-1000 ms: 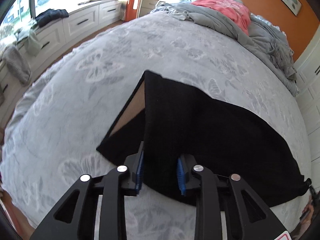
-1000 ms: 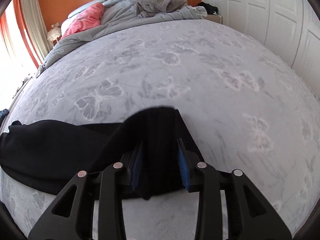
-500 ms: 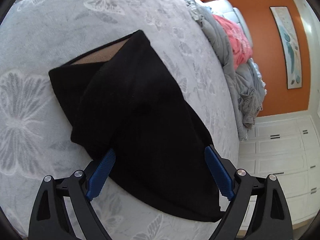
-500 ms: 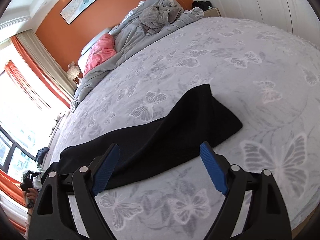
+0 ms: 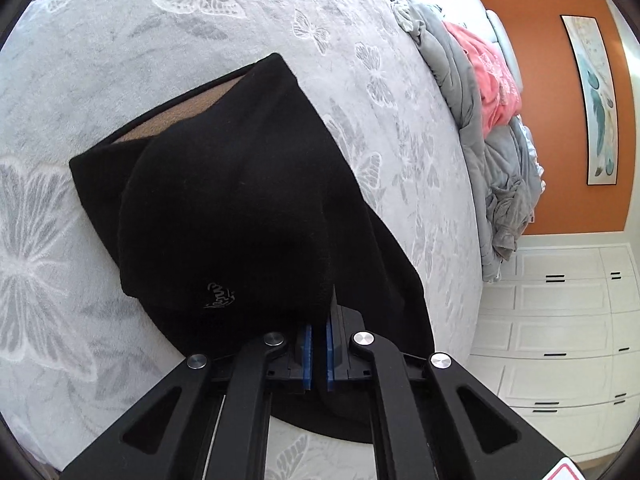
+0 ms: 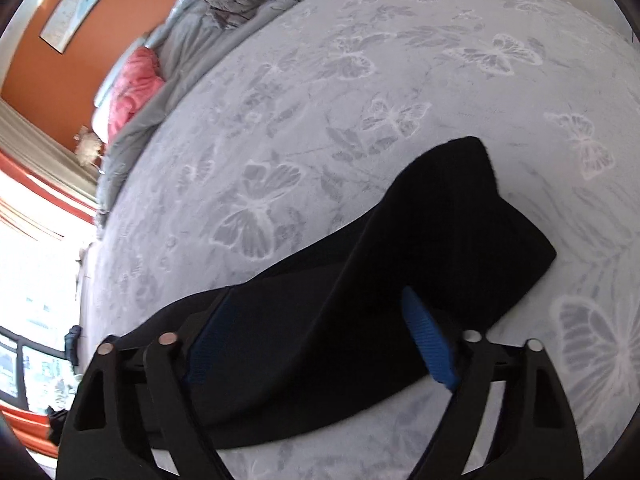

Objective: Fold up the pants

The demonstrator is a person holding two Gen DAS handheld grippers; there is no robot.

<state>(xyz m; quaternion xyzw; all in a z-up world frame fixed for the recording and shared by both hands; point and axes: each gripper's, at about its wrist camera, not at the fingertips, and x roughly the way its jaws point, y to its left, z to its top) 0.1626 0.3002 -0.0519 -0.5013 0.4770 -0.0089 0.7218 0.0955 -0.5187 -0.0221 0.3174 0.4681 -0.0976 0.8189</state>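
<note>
Black pants (image 5: 240, 200) lie folded lengthwise on the grey butterfly-print bedspread (image 5: 100, 40). In the left wrist view the waist end shows a tan lining at its opening and a small logo. My left gripper (image 5: 316, 356) is shut on the near edge of the pants, with black cloth between its blue pads. In the right wrist view the leg end of the pants (image 6: 440, 240) lies flat. My right gripper (image 6: 320, 344) is open just above the cloth, its blue pads (image 6: 430, 344) wide apart and holding nothing.
A rumpled grey duvet (image 5: 508, 168) and a pink pillow (image 5: 492, 80) lie at the head of the bed by the orange wall. White wardrobe doors (image 5: 560, 320) stand beyond the bed's side. A bright window (image 6: 24, 280) is on the left in the right wrist view.
Both grippers let go of the pants and opened half a second ago. Since then my left gripper has shut on the near edge at the waist end. My right gripper stays open and has moved closer over the leg end.
</note>
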